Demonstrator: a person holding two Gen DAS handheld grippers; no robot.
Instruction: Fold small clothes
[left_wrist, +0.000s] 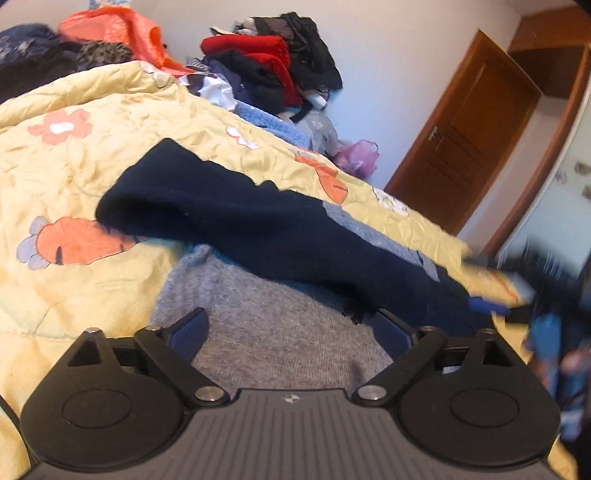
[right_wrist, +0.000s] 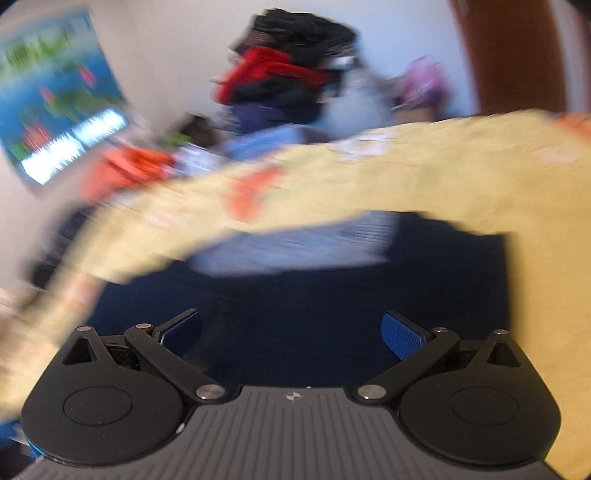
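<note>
My left fingers (left_wrist: 291, 332) stand spread wide with nothing between them, hovering low over a grey knitted garment (left_wrist: 266, 314) that lies flat on the bed. A dark navy garment (left_wrist: 236, 221) is draped across the grey one's far part, its folded end reaching out over the yellow quilt (left_wrist: 74, 177), which is creased and printed with orange carrots and flowers. At the right edge of the left view a blurred blue-and-black shape shows, too smeared to make out.

My right fingers (right_wrist: 291, 332) are also wide apart and empty, with navy cloth (right_wrist: 295, 295) spread just beneath them and a pale grey-blue strip (right_wrist: 295, 243) beyond it, all badly blurred.

Behind the bed rises a heap of clothes (left_wrist: 273, 62), red, black and dark blue, against a white wall (left_wrist: 399, 55). An orange plastic bag (left_wrist: 118, 33) sits to its left, and a purple gauzy thing (left_wrist: 358, 155) to its right. A brown wooden door (left_wrist: 465, 140) stands at the right of the room. In the right view a blue and green poster (right_wrist: 59, 99) hangs on the wall.
</note>
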